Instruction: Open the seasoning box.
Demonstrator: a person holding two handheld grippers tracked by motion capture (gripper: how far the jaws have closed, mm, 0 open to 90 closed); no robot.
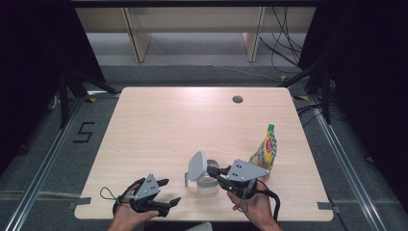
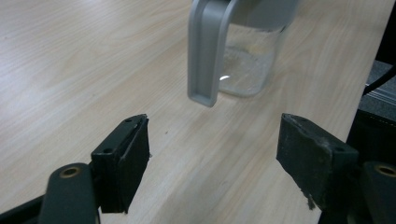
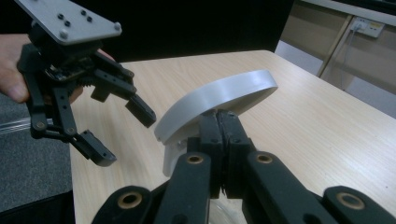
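A clear glass jug (image 1: 208, 186) with a grey handle (image 2: 205, 51) stands near the table's front edge. Its round grey lid (image 1: 197, 166) is tilted up on edge above the jug's mouth. My right gripper (image 1: 212, 171) comes in from the right, shut on the lid (image 3: 219, 100), and the jaws meet under its rim (image 3: 219, 120). My left gripper (image 1: 171, 191) hovers left of the jug, open and holding nothing. In the left gripper view the handle and the glass body (image 2: 247, 65) lie just beyond the open jaws (image 2: 215, 154). The right gripper view shows the left gripper (image 3: 122, 135) open beside the lid.
A yellow squeeze bottle (image 1: 266, 150) with a green cap stands just right of my right gripper. The wooden table (image 1: 159, 125) has a small round cable hole (image 1: 237, 99) at the back. Its front edge runs close under both hands.
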